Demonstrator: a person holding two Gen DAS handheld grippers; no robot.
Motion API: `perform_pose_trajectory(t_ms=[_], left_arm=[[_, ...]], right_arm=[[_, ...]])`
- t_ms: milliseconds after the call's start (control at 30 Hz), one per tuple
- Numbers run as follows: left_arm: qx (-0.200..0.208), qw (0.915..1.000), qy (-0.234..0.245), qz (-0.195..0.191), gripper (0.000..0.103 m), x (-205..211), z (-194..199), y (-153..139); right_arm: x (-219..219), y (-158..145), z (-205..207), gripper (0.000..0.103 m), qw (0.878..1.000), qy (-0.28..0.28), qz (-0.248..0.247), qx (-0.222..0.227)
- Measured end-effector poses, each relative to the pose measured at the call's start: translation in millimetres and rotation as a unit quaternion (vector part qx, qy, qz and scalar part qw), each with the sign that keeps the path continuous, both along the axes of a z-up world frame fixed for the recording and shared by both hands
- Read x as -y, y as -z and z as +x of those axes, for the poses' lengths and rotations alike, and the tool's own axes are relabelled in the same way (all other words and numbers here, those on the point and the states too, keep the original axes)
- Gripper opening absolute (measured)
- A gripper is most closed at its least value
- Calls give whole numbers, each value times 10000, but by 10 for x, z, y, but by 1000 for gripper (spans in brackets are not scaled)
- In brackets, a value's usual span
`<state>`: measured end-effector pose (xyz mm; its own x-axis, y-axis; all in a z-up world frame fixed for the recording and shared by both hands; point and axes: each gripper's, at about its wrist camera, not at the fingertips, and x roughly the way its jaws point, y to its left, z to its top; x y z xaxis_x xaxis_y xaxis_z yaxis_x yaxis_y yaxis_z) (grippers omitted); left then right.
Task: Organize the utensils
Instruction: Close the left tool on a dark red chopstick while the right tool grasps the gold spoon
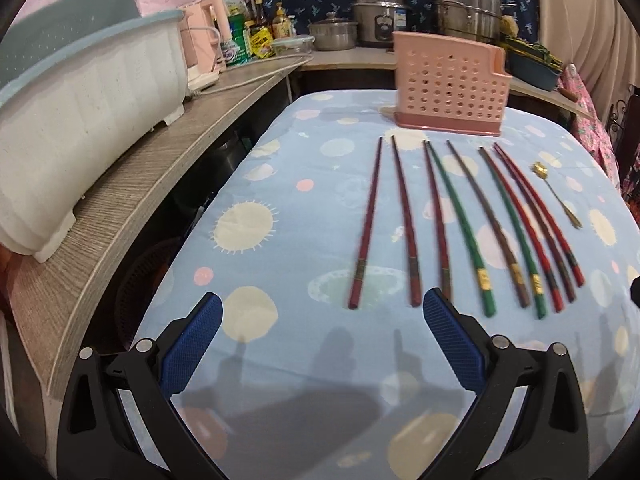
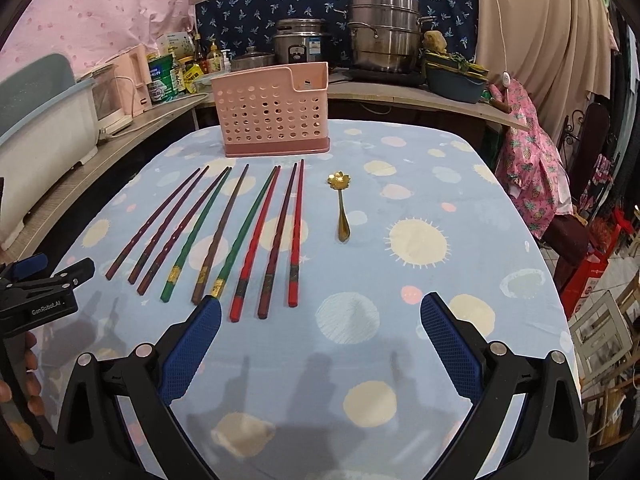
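Note:
Several chopsticks (image 1: 460, 224) (image 2: 224, 232), dark red, green, brown and bright red, lie side by side on the blue patterned tablecloth (image 1: 280, 360) (image 2: 460, 200). A small gold flower spoon (image 1: 558, 196) (image 2: 342, 206) lies to their right. A pink perforated utensil holder (image 1: 450, 88) (image 2: 272, 114) stands upright behind them. My left gripper (image 1: 322, 314) is open and empty, just in front of the leftmost chopsticks' near ends; it also shows at the left edge of the right wrist view (image 2: 52, 272). My right gripper (image 2: 320, 314) is open and empty, in front of the red chopsticks and the spoon.
A wooden counter (image 1: 132, 184) runs along the left and back. On it stand a white dish rack (image 1: 80, 128), a pink appliance (image 2: 132, 84), bottles (image 1: 256, 36), a rice cooker (image 2: 300, 46) and steel pots (image 2: 384, 36). Pink cloth (image 2: 532, 152) hangs at the right.

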<state>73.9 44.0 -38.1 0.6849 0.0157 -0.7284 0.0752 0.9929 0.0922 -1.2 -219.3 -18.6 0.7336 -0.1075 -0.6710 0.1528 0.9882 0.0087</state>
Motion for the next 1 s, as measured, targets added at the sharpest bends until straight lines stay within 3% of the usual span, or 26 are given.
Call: perform_pose_trajectory(t_ms=[233,367,600,933,1000], left_arm=[[-236,9997,1,-92,91,-52,288,156],[-359,9991,102,-202,83,-36,358,206],[-616,9972,243,-338,60,7,450,303],[-750,9952,455,-424,30,102,512,340],[-752,9950,498,-437,21,120,520,337]], right_arm=[[208,140,505,83,9998,54,60,-182],[280,207,741,74,9993,17,220,-290],[330,278,1047,57,9986,-19,356,-403],[429,451,1239,22,9962,13,546,-684],[424,456,1233,19,9963,14,536,-665]])
